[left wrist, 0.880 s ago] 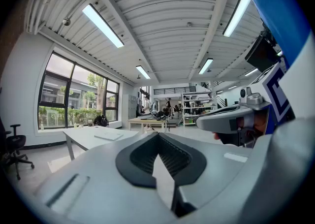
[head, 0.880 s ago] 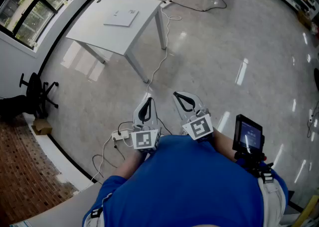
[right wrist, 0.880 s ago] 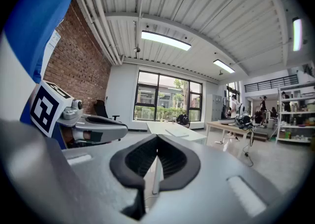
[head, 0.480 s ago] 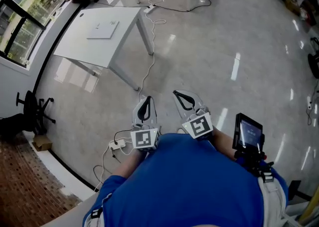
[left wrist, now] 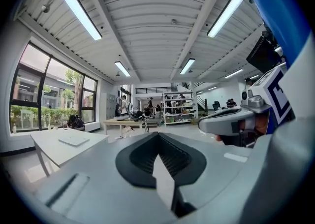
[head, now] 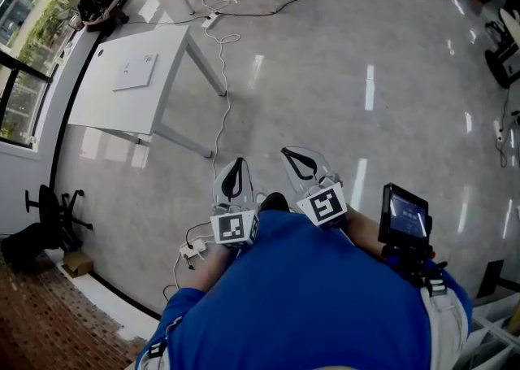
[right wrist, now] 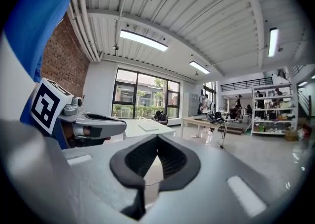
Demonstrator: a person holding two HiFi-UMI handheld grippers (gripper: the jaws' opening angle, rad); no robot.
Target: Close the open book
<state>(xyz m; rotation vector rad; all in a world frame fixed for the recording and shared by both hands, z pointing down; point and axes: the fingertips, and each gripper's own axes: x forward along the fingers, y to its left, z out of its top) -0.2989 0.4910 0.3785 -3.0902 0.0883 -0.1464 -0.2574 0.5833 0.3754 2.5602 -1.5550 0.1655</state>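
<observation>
A flat white book (head: pixel 136 71) lies closed on the white table (head: pixel 101 112) at the upper left of the head view, far from me. Both grippers are held close to the person's blue-clad chest, over the floor. My left gripper (head: pixel 236 167) and my right gripper (head: pixel 295 155) are side by side, both shut with nothing between the jaws. The left gripper view shows its shut jaws (left wrist: pixel 158 137) with the book (left wrist: pixel 74 140) on the table (left wrist: pixel 51 150) far off at left. The right gripper view shows its shut jaws (right wrist: pixel 157 139), with the book (right wrist: pixel 147 126) distant.
A white cable (head: pixel 221 108) runs over the glossy floor to a power strip (head: pixel 191 249). A black office chair (head: pixel 50 215) stands by the window wall. A dark bag (head: pixel 97 2) sits beyond the table. A small screen (head: pixel 404 215) is mounted at the person's right side.
In the head view the table and book have slid toward the upper left and look smaller. Both grippers keep the same place and stay shut.
</observation>
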